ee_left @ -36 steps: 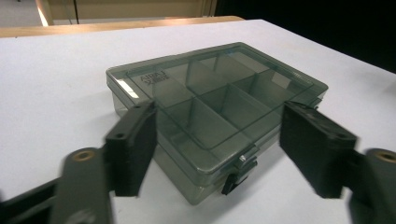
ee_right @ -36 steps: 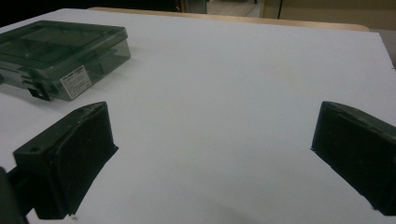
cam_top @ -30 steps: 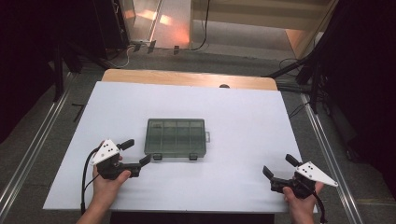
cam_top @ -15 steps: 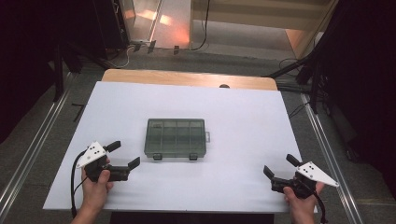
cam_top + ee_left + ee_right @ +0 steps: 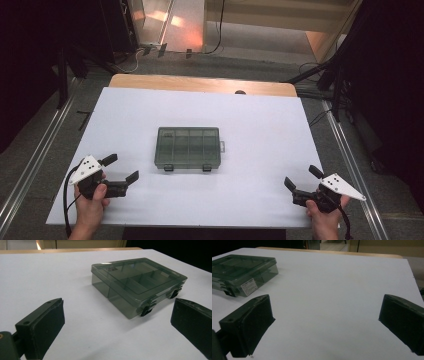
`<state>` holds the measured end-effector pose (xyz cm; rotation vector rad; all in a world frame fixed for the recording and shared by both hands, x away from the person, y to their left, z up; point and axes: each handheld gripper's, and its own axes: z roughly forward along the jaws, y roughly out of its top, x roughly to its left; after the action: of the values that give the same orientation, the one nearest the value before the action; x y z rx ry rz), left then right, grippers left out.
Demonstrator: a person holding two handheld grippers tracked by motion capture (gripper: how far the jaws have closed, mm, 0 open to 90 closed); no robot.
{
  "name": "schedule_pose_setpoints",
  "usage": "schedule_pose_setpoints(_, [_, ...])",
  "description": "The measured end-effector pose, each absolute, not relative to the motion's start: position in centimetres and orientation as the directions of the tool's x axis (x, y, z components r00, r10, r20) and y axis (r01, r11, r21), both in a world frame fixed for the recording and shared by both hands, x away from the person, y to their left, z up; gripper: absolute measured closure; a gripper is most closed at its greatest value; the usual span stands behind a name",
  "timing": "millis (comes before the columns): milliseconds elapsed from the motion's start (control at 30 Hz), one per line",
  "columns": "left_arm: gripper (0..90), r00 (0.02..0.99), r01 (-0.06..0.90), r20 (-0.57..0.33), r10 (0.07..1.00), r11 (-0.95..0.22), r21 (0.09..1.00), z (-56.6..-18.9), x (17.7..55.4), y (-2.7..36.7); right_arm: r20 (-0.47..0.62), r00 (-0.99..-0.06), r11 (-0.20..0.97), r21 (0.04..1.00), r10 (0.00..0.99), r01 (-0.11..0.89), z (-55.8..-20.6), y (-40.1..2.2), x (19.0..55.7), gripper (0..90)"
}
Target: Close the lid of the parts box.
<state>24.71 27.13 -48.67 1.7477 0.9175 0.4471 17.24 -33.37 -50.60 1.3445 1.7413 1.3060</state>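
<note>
1. A dark, see-through compartment box [image 5: 188, 148] lies flat near the middle of the white table [image 5: 260, 125], lid closed, its long side running left to right.
2. Two dark latches [image 5: 206, 168] sit on the box's near edge, and a small clear tab juts from its right side.
3. Through the lid, dividers split the inside into several compartments; whether anything lies in them cannot be told.
4. In the left gripper view the box [image 5: 138, 285] sits ahead and to the right, its latched edge turned toward the camera, apart from both jaws.
5. In the right gripper view the box [image 5: 242, 273] lies far off at the upper left, with a small white label [image 5: 249, 286] on its side wall.
6. The left gripper [image 5: 121, 169] hangs at the near left corner of the table, held in the person's left hand [image 5: 91, 207]; its jaws stand wide apart with nothing between them, pointing toward the box's near left corner.
7. The right gripper [image 5: 301, 178] sits at the near right corner, held in the right hand [image 5: 326, 219]; its jaws are likewise spread wide and grip nothing, well apart from the box.
8. A grey three-cornered plate [image 5: 86, 168] tops the left gripper, and a black cable [image 5: 65, 200] trails from it toward the near edge.
9. A strip of bare wood [image 5: 200, 84] shows along the far edge of the table, beyond the white surface.
</note>
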Motion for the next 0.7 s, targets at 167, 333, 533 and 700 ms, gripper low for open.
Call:
schedule_pose_setpoints(167, [0.0, 0.619, 0.363, -0.123, 0.776, -0.144, 0.921, -48.7, 24.4, 28.2, 0.112, -0.328, 0.019, 0.928, 0.938, 0.373, -50.6, -33.4, 17.2, 0.0])
schedule_pose_setpoints(333, [0.0, 0.607, 0.367, -0.131, 0.784, -0.131, 0.921, -48.7, 24.2, 29.2, 0.119, -0.322, 0.013, 0.926, 0.939, 0.378, -50.6, -33.6, 17.2, 0.0])
schedule_pose_setpoints(533, [0.0, 0.603, 0.368, -0.136, 0.786, -0.122, 0.922, -48.8, 24.3, 29.3, 0.110, -0.328, 0.022, 0.927, 0.938, 0.374, -50.7, -33.5, 17.3, 0.0])
schedule_pose_setpoints(700, [0.0, 0.603, 0.373, -0.135, 0.786, -0.129, 0.919, -48.9, 24.4, 29.2, 0.114, -0.326, 0.019, 0.926, 0.938, 0.377, -50.8, -33.6, 17.5, 0.0])
